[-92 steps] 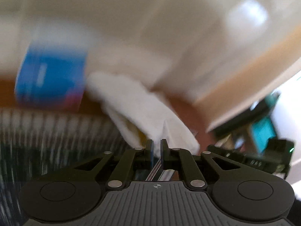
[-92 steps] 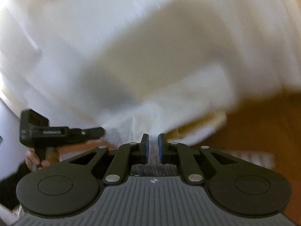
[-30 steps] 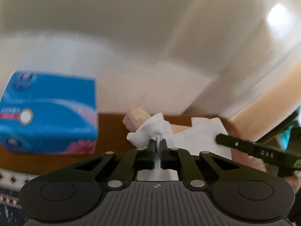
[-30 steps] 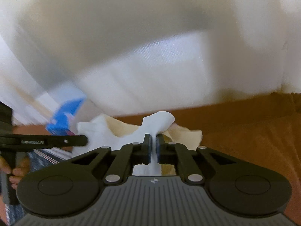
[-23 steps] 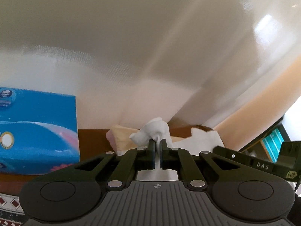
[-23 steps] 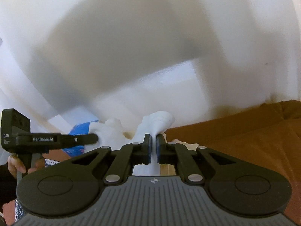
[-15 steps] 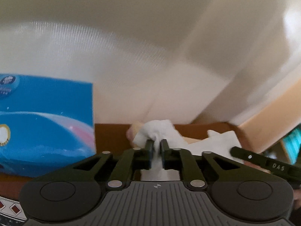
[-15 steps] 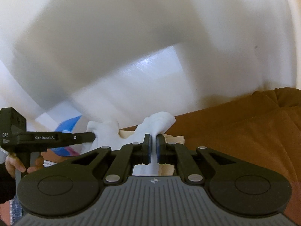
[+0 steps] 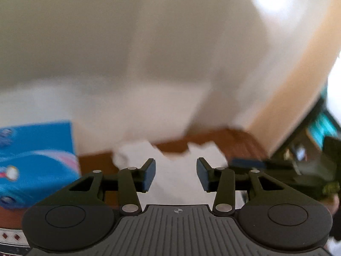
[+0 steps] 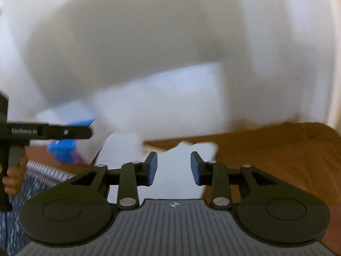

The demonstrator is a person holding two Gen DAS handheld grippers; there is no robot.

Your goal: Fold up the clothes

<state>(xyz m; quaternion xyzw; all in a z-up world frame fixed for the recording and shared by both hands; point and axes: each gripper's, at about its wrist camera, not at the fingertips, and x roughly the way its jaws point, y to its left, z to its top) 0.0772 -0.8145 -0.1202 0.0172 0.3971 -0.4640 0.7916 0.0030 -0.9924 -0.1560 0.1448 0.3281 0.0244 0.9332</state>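
A white garment point(image 9: 174, 168) lies on the brown surface point(image 9: 238, 140) close to the pale wall. In the left wrist view my left gripper point(image 9: 175, 173) hovers over it, jaws opening, the cloth lying loose below the gap and no pad pressing on it. In the right wrist view the same white garment point(image 10: 177, 166) lies under my right gripper point(image 10: 173, 168), whose jaws are also opening, free of the fabric. The other gripper's black body point(image 10: 42, 131) reaches in from the left there, held by a hand point(image 10: 12, 179). Both views are blurred.
A blue tissue box point(image 9: 36, 162) stands on the left by the wall, also seen as blue tissue box point(image 10: 68, 145) in the right wrist view. A patterned blue cloth point(image 10: 15, 211) covers the near left. The brown surface point(image 10: 277, 162) stretches to the right. A screen point(image 9: 321, 130) sits far right.
Both grippers were shut on bunched corners of the white garment; now both have let go and their jaws stand apart. The garment has dropped flat onto the brown surface.
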